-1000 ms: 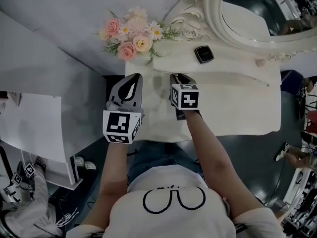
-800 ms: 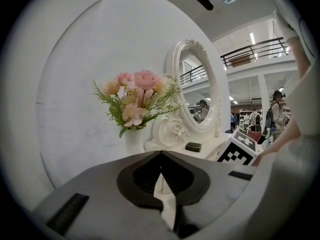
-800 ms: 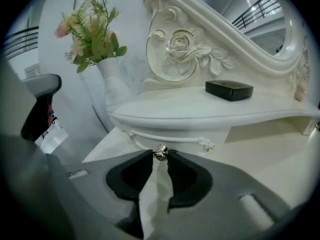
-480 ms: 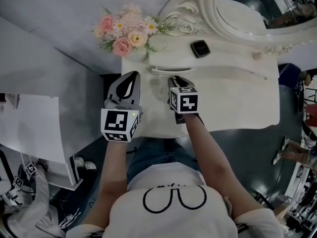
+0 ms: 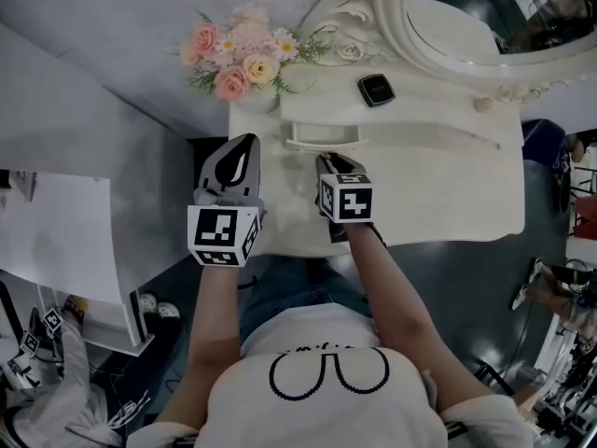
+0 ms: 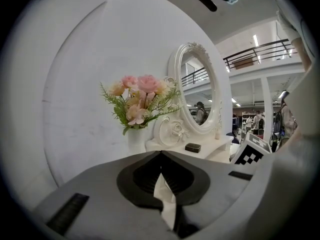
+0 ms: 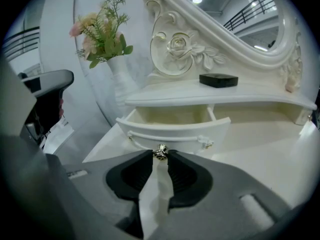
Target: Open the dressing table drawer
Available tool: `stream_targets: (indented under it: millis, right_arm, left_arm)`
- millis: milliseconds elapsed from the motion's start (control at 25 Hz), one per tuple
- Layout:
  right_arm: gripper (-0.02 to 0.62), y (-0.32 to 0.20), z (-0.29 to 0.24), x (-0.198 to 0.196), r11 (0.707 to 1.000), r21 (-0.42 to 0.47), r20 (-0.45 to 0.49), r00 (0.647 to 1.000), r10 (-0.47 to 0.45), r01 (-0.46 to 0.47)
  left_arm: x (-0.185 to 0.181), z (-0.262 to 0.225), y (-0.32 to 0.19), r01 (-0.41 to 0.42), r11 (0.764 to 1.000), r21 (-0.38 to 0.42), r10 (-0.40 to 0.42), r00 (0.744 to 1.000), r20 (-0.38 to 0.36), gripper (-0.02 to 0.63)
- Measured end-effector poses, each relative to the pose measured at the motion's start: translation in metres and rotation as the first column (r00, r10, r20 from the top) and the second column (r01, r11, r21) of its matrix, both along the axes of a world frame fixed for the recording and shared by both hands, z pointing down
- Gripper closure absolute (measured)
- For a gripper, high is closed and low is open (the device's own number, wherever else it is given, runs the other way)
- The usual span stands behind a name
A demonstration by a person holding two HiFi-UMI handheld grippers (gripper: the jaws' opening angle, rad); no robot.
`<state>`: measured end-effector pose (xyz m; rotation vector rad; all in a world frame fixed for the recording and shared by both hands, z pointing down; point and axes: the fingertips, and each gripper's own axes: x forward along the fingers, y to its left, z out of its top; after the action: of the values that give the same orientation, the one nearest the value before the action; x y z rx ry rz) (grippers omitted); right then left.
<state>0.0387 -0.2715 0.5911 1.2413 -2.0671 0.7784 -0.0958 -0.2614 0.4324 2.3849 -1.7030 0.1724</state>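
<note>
Notably, only the right gripper view showed the grip itself. The right claw [image 7: 160,155] was closed on the small metal knob [image 7: 160,152] at the front of the drawer [image 7: 170,118], with one pad on each side of it. The same view showed the drawer standing partly out from under the upper shelf [image 7: 220,100], its pale interior exposed.

From the head view the drawer appeared only as a narrow band at 12 o'clock of the right claw, and that claw's body covered the knob. The left claw [image 5: 242,152] was at 9 o'clock of the right one, above the left edge of the table [image 5: 448,194] and clear of the drawer.

The left gripper view showed that claw's tips together with nothing between them. It took in the flowers [image 6: 142,101] at 11 o'clock and the mirror [image 6: 197,96] at 1 o'clock, but not the drawer.

A small black case [image 5: 376,90] lay on the shelf at 1 o'clock of the drawer, well apart from both claws.

The drawer front stood proud of the shelf edge, over the table top. Bare table top ran wide toward 3 o'clock. At 6 o'clock the right claw occupied the strip between the drawer front and the table's near edge.
</note>
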Motion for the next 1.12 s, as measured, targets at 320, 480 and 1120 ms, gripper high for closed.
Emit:
stream_targets:
  millis: [320,480,1120]
  right_arm:
    - [0.492,0.013,0.006,-0.003,0.999,-0.047,0.060,0.998,0.021,-0.018]
    - [0.403,0.023,0.007,-0.004,0.995,-0.099,0.038,0.999,-0.023,0.026]
    - [0.495,-0.005,-0.149,0.022,0.956,0.293,0.147,0.989,-0.031,-0.013]
  left_arm:
    - [-0.002,0.001,-0.001,0.016,1.000,0.001,-0.016,1.000,-0.008,0.607]
    - [-0.005,-0.009,-0.003,0.031,0.999,0.022,-0.031,0.999,-0.012,0.607]
    - [0.005,-0.083,-0.005,0.019,0.983,0.185,-0.025,0.999,0.032,0.607]
